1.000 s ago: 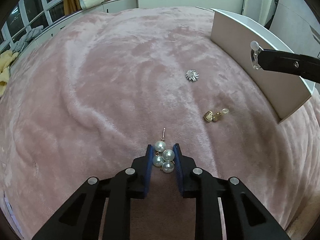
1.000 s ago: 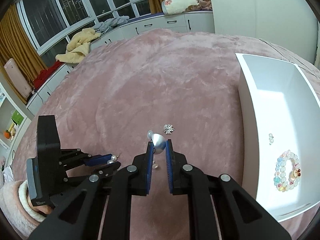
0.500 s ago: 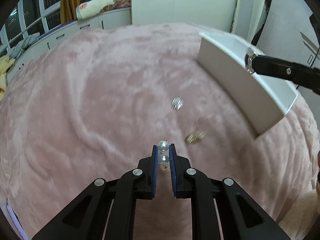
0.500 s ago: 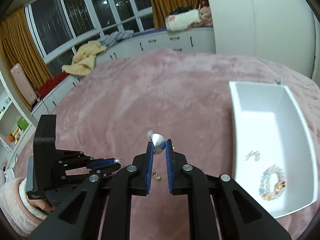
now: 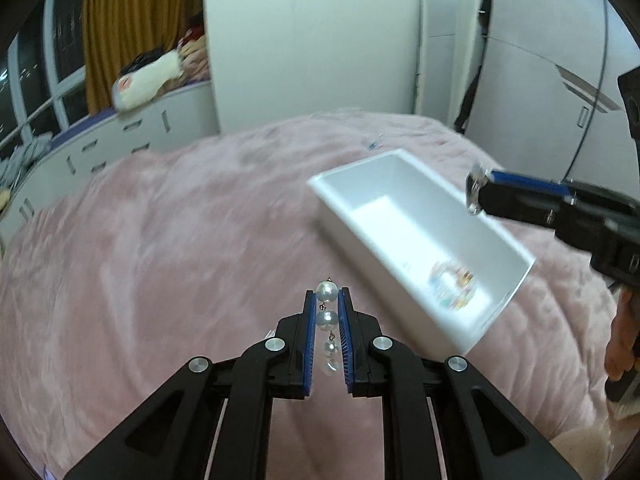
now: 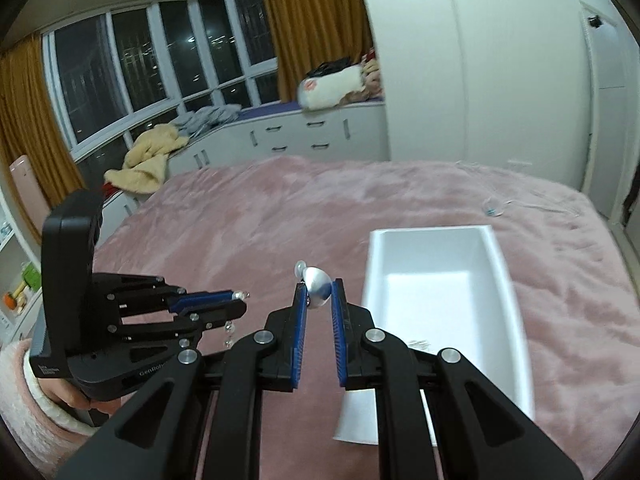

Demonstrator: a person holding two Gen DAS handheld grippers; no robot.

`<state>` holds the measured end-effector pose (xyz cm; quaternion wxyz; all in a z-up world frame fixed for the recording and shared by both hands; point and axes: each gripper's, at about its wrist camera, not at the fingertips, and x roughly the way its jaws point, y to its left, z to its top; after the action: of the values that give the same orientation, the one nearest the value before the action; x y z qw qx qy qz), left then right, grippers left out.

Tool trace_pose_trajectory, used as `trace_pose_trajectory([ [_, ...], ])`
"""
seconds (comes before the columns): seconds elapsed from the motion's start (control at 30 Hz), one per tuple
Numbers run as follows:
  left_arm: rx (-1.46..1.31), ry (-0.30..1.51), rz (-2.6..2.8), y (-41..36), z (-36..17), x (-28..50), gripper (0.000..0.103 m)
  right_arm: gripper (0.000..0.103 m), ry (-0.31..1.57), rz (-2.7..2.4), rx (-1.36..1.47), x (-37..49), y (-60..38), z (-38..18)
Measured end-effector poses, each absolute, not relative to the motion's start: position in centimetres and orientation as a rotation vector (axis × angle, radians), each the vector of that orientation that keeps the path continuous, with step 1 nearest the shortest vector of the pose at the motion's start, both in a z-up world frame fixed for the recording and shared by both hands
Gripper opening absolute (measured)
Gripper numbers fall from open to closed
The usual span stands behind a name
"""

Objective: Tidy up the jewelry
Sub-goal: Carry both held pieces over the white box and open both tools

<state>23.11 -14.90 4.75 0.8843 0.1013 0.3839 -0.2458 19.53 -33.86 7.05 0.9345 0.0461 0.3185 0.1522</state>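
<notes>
My left gripper (image 5: pixel 327 298) is shut on a pearl drop earring (image 5: pixel 327 322), whose pearls hang in a chain between the blue pads, well above the pink blanket. It also shows in the right wrist view (image 6: pixel 236 300) at the left. My right gripper (image 6: pixel 318 288) is shut on a silver teardrop earring (image 6: pixel 316 280) and shows in the left wrist view (image 5: pixel 478 196) above the white box (image 5: pixel 360 224). The white box (image 6: pixel 516 320) holds a beaded bracelet (image 5: pixel 452 280) and a small earring (image 6: pixel 418 344).
The pink plush blanket (image 5: pixel 160 240) covers the bed. White drawers (image 6: pixel 300 136) with folded clothes run under the windows at the back. A white wardrobe (image 6: pixel 480 60) stands behind the bed. A small clear item (image 6: pixel 494 210) lies near the far edge.
Both grippers have lifted up from the blanket with their earrings and tilted toward the white box. The pearl earring now hangs down as a chain. The loose jewelry on the blanket is out of view.
</notes>
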Motion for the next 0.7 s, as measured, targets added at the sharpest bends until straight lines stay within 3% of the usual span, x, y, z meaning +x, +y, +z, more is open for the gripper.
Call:
trace_pose_trajectory([
  [0.3,0.247,0.757,-0.602,-24.7,7.9,25.7,0.016,0.013,0.678,0.162,0.091,19.6,-41.1,7.1],
  [0.7,0.216,0.975,-0.577,-32.3,1.4,34.9,0.016,0.013,0.887,0.123,0.085,22.6,-45.4,-1.1],
])
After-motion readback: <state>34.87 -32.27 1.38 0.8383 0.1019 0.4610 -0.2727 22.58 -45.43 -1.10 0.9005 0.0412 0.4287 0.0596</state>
